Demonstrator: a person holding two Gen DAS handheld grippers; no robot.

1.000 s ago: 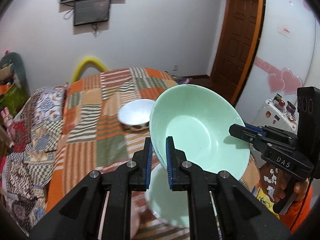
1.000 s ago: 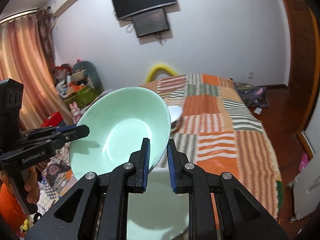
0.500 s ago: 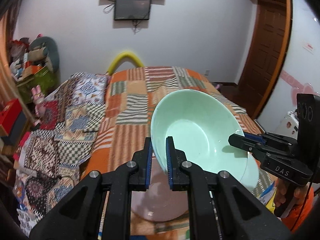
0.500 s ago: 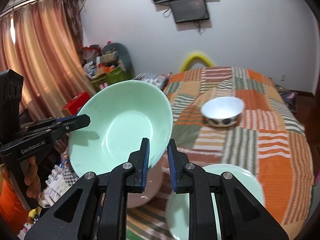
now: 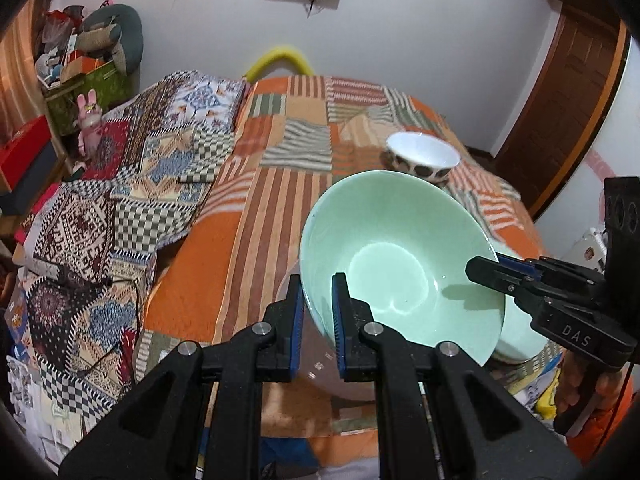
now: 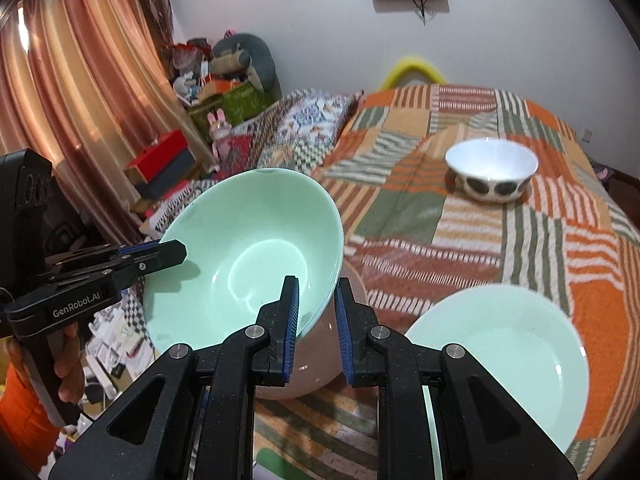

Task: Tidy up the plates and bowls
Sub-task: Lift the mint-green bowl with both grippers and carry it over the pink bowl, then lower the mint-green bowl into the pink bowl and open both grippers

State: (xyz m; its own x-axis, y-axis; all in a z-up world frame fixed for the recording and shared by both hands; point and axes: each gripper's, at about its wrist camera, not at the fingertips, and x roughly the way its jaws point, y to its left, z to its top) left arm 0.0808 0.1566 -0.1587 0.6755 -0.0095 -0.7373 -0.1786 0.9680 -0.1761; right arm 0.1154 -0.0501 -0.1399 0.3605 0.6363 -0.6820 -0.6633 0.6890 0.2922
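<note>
Both grippers hold one mint green bowl (image 5: 400, 264) by opposite rims, tilted, above a pinkish bowl (image 6: 320, 356) on the bed. My left gripper (image 5: 317, 316) is shut on its near rim. My right gripper (image 6: 316, 316) is shut on the other rim and shows in the left wrist view (image 5: 480, 270). The green bowl also shows in the right wrist view (image 6: 248, 256). A mint green plate (image 6: 500, 356) lies to the right of the pinkish bowl. A white bowl with dark spots (image 6: 491, 170) stands farther back on the bed.
The bed has an orange striped patchwork cover (image 5: 272, 200) and a patterned quilt (image 5: 132, 184) on its left side. Boxes, a pink toy rabbit (image 5: 90, 118) and clutter stand by the curtain on the left. A wooden door (image 5: 560, 92) is at the right.
Both grippers have carried the green bowl left and down, from over the green plate to over the pinkish bowl. Both stay shut on its rim.
</note>
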